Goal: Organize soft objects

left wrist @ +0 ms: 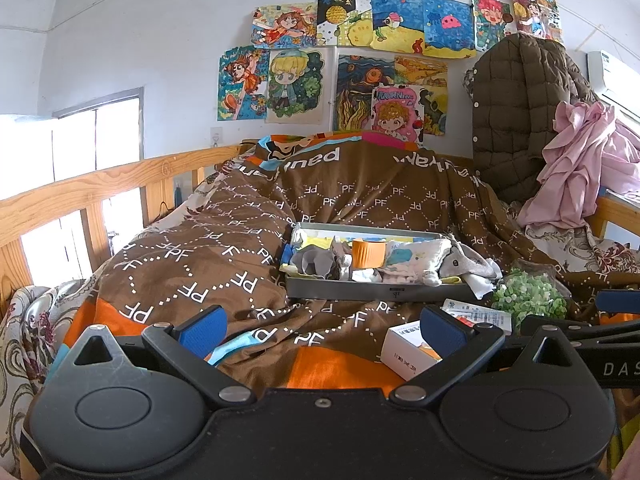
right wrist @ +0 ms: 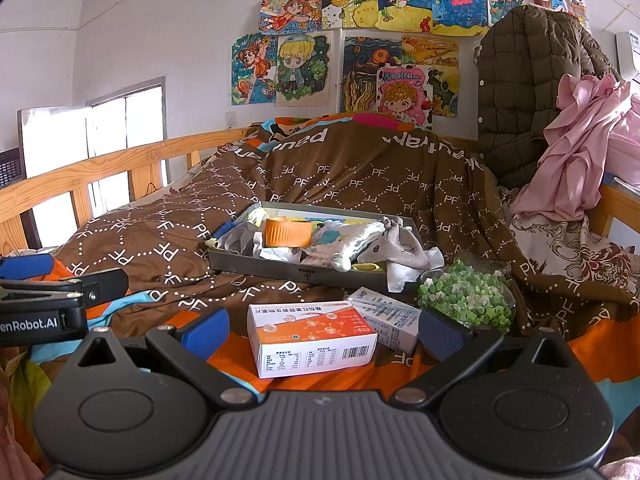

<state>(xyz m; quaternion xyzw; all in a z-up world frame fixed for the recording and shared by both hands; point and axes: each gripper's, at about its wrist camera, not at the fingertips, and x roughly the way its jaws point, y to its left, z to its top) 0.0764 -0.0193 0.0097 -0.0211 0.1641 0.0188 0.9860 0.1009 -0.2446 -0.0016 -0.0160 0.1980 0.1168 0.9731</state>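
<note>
Both claws wide, holding nothing: left claw, right claw. Soft cloths heaped in grey tray on bed quilt, beyond orange box.

left gripper open over quilt; tray ahead.

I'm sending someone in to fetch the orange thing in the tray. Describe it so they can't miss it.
On the bed's brown PF-patterned blanket lies a shallow grey metal tray heaped with small cloth items. The orange ribbed ring, a short open-topped cylinder, stands among them towards the left. It is the only rigid, bright orange piece there; everything around it is pale, crumpled fabric.
</note>
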